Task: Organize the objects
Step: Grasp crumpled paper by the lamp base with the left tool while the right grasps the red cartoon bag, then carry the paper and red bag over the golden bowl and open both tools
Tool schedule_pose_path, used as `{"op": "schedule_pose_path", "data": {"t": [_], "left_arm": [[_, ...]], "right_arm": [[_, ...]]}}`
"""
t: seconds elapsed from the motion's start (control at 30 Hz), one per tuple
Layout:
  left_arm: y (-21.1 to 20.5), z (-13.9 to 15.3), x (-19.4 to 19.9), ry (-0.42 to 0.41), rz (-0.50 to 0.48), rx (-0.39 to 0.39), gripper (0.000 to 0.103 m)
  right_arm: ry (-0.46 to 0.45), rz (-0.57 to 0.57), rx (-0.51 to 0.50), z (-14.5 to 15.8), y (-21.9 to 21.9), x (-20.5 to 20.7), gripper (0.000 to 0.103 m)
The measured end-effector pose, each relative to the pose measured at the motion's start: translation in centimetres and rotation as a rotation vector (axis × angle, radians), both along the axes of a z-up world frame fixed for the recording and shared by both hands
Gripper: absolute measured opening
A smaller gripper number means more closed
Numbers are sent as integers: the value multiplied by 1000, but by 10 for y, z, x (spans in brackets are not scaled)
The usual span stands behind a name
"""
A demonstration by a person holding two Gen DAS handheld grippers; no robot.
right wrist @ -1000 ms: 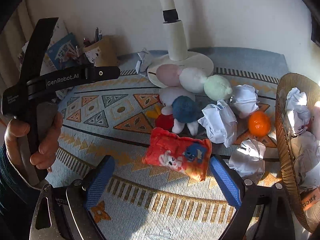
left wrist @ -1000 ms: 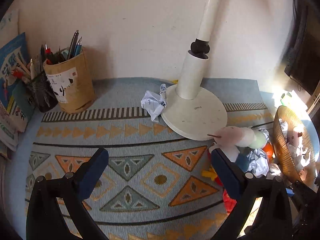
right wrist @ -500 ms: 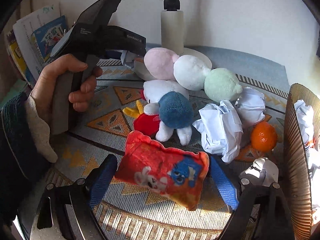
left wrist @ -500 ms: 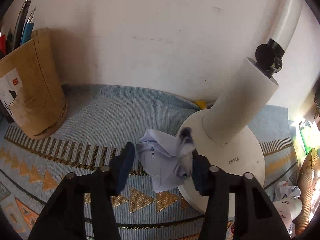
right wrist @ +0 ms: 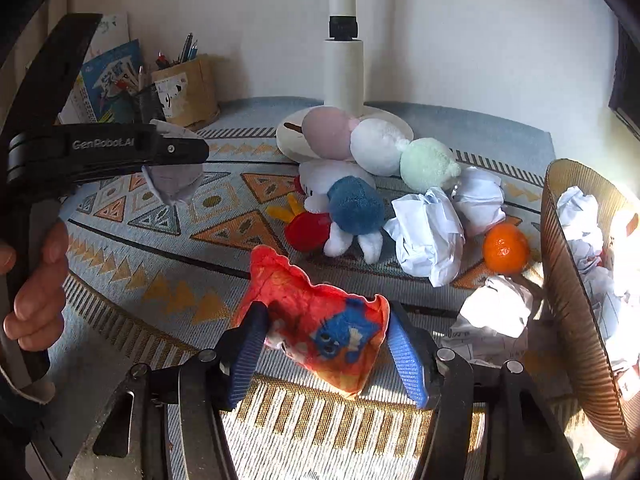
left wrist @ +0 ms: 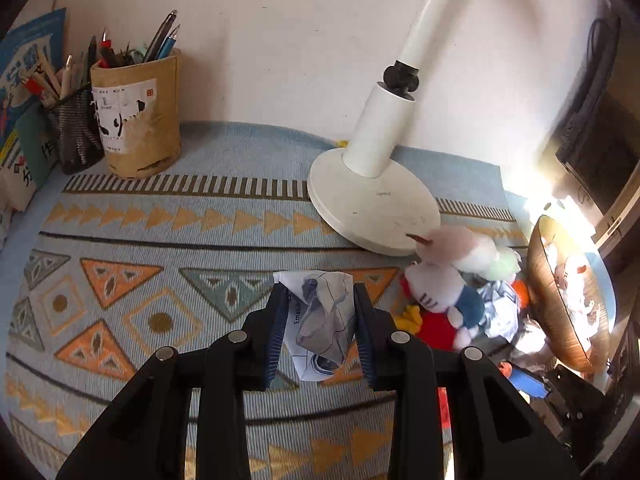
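Your left gripper [left wrist: 318, 300] is clamped on a crumpled paper ball [left wrist: 322, 322]; both blue pads press into its sides and the wad hangs between them above the patterned mat [left wrist: 168, 240]. From the right wrist view you can see the same ball pinched at the tip of that gripper, lifted clear of the mat, with your left hand [right wrist: 34, 280] wrapped around the handle.

Your right gripper [right wrist: 322, 344] has its jaws closing around a red plush pouch [right wrist: 320, 320] (the one with a blue figure on it). The pouch sits between the pads, both of which touch its crumpled edges, and its lower corner droops below the fingers.

Behind the pouch lies a pile of soft toys: a pink, white and green plush [right wrist: 376, 144] leaning on the round white lamp base [left wrist: 372, 204], and a white, blue and red plush doll [right wrist: 340, 208] in front of it. Just to the right are more crumpled paper balls [right wrist: 428, 232] and an orange [right wrist: 505, 248]. A woven basket [right wrist: 576, 312] stands at the right edge of the mat, already holding paper wads. At the far left, against the wall, a tan pen holder [left wrist: 138, 120] stands beside a black mesh cup [left wrist: 74, 132].
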State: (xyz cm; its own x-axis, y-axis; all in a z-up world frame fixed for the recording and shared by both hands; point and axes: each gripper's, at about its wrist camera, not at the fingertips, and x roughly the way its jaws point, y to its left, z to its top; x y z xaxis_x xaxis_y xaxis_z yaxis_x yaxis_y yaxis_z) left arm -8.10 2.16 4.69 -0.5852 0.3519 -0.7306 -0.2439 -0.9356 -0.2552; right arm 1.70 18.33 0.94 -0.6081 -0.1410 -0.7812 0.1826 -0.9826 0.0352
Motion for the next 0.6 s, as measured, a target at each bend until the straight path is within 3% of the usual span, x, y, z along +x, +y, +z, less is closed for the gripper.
{"op": "schedule_pose_path", "data": {"t": [0.13,0.23,0.33,0.5,0.6], "left_arm": [[-5,-2,66,1,-44,71,29],[-1,-5,99,65,-39,45,29],[3,-15,109,119,-33,-1,29],[6,-13,119,213,-48,-9,31],[8,-15,119,207,-40,-24,31]], "right_arm": [[-81,-1,-115,3,-5,35,60],[-93,44,-155,1,-10,60,61],[-45,5,-89,3,-7,79,71],[-12,-19,-68,10,1,76,71],[-9,-31,-70,5,-3,58,71]]}}
